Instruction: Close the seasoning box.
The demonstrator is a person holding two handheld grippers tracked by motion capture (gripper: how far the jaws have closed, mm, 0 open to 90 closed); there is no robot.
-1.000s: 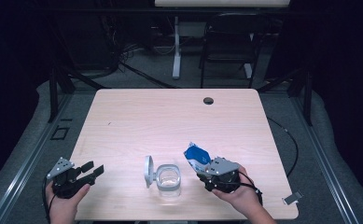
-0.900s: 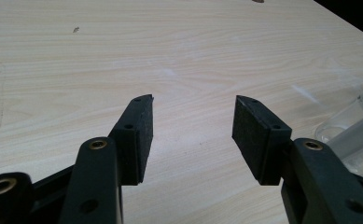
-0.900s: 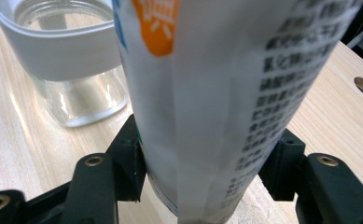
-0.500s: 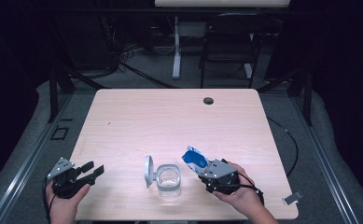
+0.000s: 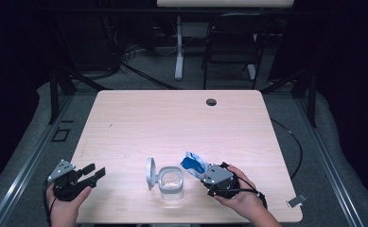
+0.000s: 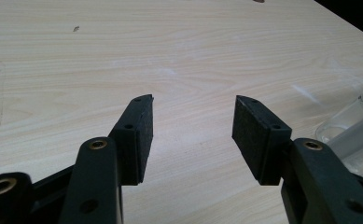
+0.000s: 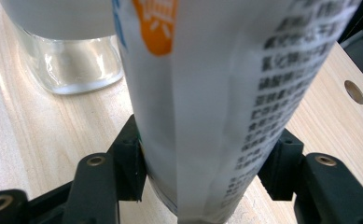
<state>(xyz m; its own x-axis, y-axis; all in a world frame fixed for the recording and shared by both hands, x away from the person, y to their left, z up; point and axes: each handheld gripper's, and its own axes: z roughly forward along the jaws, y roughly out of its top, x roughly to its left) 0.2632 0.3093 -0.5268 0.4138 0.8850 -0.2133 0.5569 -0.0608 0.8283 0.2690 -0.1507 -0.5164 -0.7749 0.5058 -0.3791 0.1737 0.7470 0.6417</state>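
A clear glass jar (image 5: 170, 180) stands near the table's front edge, its hinged lid (image 5: 150, 172) swung open to the left. My right gripper (image 5: 205, 174) is shut on a white and blue packet (image 5: 194, 162), which points toward the jar from its right. In the right gripper view the packet (image 7: 216, 93) sits between the jaws, with printed text and an orange mark, and the jar (image 7: 69, 51) is just behind it. My left gripper (image 5: 92, 173) rests at the front left, open, with nothing between its fingers (image 6: 137, 130). The jar's edge (image 6: 352, 126) shows at the right of that view.
The light wooden table (image 5: 172, 123) has a round cable hole (image 5: 211, 101) at the back right. A dark chair (image 5: 231, 47) and a stand stand beyond the far edge. A small clip (image 5: 296, 200) lies on the floor by the front right corner.
My right gripper has carried the packet a little leftward and down toward the jar. The left gripper has stayed where it was.
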